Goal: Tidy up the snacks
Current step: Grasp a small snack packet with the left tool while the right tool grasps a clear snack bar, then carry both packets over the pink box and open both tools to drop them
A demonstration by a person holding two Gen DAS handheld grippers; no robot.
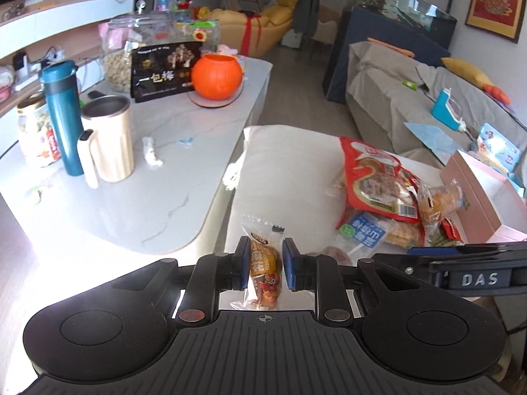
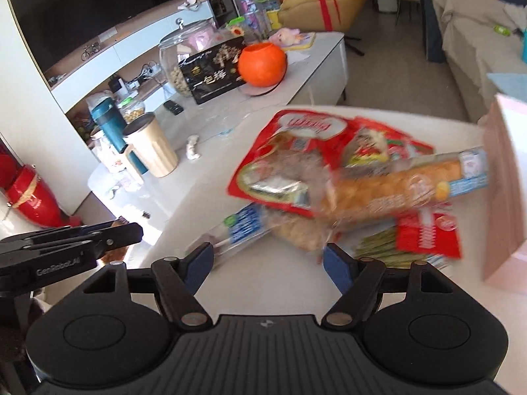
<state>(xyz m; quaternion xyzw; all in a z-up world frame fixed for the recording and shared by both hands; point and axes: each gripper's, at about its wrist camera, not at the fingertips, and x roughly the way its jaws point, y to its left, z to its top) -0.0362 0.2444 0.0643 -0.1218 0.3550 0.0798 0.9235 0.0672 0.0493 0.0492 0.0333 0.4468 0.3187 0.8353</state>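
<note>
Left hand-held gripper [image 1: 265,265] is clamped on a small snack packet [image 1: 263,256] — orange-and-clear film pouch, pinched across its middle, top seal sticking up past the pads, held above the near-left edge of the white tabletop [image 1: 290,151]. Likely very light, crinkly, slick film; contents look like small brittle bits, so a mid-body pinch is fine, though a hard squeeze may crush them. Right hand-held gripper [image 2: 266,258] has its jaws apart, nothing between them, hovering over the snack pile [image 2: 346,191] toward the tabletop's right edge, beside a pink box [image 2: 504,191]. The red pouch [image 2: 296,151] is floppy and broad — best taken by an edge or corner; the long bread pack [image 2: 405,181] is soft, better gripped gently mid-length.
</note>
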